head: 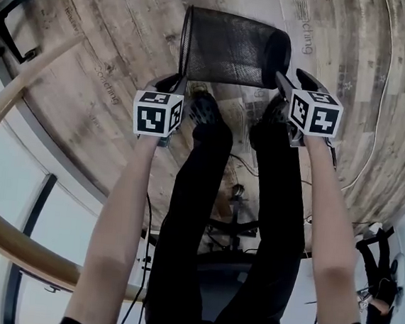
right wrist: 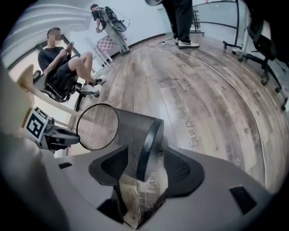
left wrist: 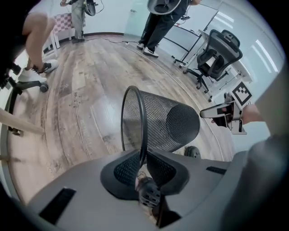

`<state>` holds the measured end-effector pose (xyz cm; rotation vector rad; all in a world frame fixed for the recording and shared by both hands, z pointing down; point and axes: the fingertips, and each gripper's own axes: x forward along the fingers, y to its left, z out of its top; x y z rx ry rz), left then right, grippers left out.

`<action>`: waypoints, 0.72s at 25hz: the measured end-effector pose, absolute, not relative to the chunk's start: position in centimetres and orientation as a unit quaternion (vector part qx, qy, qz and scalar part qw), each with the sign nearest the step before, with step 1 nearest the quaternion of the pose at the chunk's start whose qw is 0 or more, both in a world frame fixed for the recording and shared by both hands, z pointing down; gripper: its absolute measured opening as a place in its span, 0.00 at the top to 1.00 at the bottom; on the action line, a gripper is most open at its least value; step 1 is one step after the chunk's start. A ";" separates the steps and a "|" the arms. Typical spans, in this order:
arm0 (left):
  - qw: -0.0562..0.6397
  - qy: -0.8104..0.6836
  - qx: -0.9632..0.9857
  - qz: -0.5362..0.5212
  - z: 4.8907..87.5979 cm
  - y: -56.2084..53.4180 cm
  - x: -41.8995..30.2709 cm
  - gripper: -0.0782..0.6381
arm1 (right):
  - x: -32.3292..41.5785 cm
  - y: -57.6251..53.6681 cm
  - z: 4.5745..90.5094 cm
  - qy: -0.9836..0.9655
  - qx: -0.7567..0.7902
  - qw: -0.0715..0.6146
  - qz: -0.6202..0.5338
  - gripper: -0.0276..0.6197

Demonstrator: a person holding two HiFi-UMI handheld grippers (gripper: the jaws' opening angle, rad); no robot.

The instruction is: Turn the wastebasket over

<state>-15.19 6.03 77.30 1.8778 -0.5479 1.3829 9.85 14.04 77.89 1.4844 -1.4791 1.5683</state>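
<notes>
Now, mid-turn by the look of it. Standing on a wood floor [head: 92,47], looking down past two black shoes [head: 206,112] at the basket [head: 231,46]. Lying on its side just beyond the toes, mouth to the left, base to the right; impossible to say from here whether resting on the boards or hanging just clear. Pinched at the mouth by the left gripper [left wrist: 142,164], jaws nearly together and clamped on the thin rim [left wrist: 141,113]. Straddled at the other end by the right gripper [right wrist: 144,169], jaws wide apart round the base band [right wrist: 151,135], with bare floor visible in the gap on one side, so no squeeze there. To finish well: close the right jaws on the band before asking anything of that end. Keep the left pinch firm against swivel or slip on such thin wire. Mind the probably light, springy mesh wall: gentle pressure, enough to hold without denting. Lift clear of the shoes first. Then swing one end up and over the other, keeping both hands moving at one pace to avoid twisting the mesh. Set down flat on the chosen end, not on an edge, and let go only once steady
</notes>
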 end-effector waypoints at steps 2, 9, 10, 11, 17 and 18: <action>0.364 -0.209 0.730 0.539 77.3 6.1 -15.2 0.81 | 9.3 14.5 78.5 -0.543 0.539 0.225 0.603 0.55; 0.363 -0.196 0.731 0.544 77.6 6.2 -15.2 0.81 | 7.7 13.7 79.6 -0.556 0.523 0.180 0.621 0.53; 0.363 -0.195 0.730 0.545 77.6 6.3 -15.2 0.81 | 7.7 13.8 79.6 -0.557 0.523 0.181 0.620 0.54; 0.362 -0.194 0.728 0.548 77.6 6.4 -15.3 0.81 | 7.6 13.9 79.5 -0.557 0.523 0.185 0.618 0.54; 0.345 -0.183 0.724 0.568 78.2 7.4 -15.2 0.81 | 8.1 13.0 78.6 -0.570 0.530 0.223 0.588 0.56; 0.345 -0.183 0.726 0.566 78.3 7.2 -15.2 0.81 | 8.3 12.6 78.3 -0.573 0.532 0.226 0.581 0.56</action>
